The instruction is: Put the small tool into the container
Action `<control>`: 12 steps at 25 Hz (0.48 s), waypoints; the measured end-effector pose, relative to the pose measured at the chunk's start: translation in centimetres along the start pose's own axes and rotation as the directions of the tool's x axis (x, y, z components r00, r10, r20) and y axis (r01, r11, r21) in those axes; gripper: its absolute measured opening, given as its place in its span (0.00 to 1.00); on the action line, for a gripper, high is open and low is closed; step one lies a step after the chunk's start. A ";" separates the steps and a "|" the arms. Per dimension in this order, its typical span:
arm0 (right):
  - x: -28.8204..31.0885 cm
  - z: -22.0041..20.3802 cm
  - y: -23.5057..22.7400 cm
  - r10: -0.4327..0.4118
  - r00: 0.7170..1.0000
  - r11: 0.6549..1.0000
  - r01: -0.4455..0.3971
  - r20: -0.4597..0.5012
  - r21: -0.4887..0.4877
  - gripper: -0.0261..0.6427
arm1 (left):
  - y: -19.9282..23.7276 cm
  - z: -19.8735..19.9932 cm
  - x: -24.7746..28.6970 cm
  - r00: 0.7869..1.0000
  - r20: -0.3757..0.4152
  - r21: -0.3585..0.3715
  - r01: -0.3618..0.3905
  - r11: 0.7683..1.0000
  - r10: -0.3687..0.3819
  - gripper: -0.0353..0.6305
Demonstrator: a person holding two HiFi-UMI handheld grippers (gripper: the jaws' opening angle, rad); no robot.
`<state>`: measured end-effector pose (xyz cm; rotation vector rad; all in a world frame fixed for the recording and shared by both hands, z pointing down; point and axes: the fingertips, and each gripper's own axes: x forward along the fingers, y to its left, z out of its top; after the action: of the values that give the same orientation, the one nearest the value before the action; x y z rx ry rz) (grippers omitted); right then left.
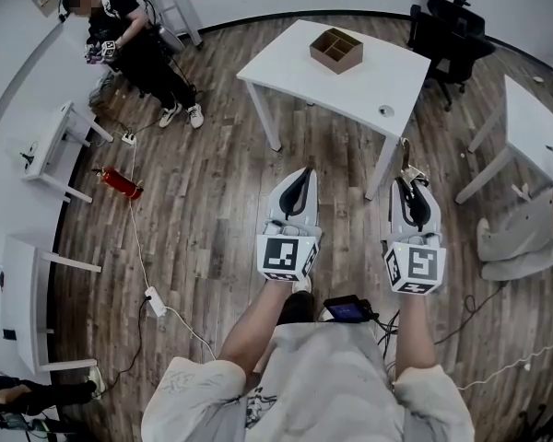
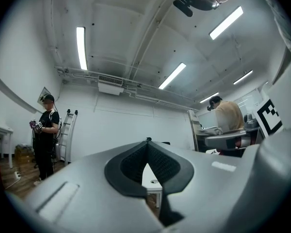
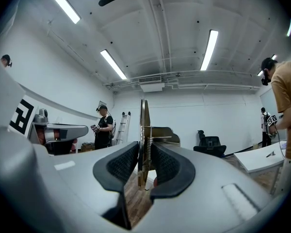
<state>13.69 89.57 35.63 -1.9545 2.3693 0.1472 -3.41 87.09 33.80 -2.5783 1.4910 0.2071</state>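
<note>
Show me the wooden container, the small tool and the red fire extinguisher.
wooden container (image 1: pixel 326 61), head view, its near outer wall.
small tool (image 3: pixel 144 123), right gripper view, its upright metal strip.
red fire extinguisher (image 1: pixel 120 183), head view, middle of its cylinder.

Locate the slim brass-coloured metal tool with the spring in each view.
Head view: the brass-coloured metal tool juts from the right gripper's tips, right of centre.
Left gripper view: not in it.
Right gripper view: the tool stands upright at centre, clamped between the jaws.
Shared landmark: the person in black clothes standing by the ladder.
</note>
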 end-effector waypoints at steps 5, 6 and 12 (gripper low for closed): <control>6.9 -1.4 -1.1 -0.003 1.000 1.000 0.003 -0.003 -0.005 0.18 | 3.5 -2.3 5.8 1.000 0.001 -0.010 0.001 1.000 -0.001 0.08; 8.3 -1.7 -1.1 -0.002 1.000 1.000 0.002 -0.006 -0.007 0.18 | 4.4 -2.6 6.9 1.000 0.002 -0.012 0.001 1.000 -0.001 0.08; 16.7 -3.0 0.3 -0.010 1.000 1.000 0.010 -0.027 -0.016 0.18 | 10.7 -4.5 12.7 1.000 -0.001 -0.025 0.011 1.000 -0.011 0.08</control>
<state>10.21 73.05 36.73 -1.9876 2.3818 0.1397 -6.27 70.14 35.03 -2.6057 1.4839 0.2240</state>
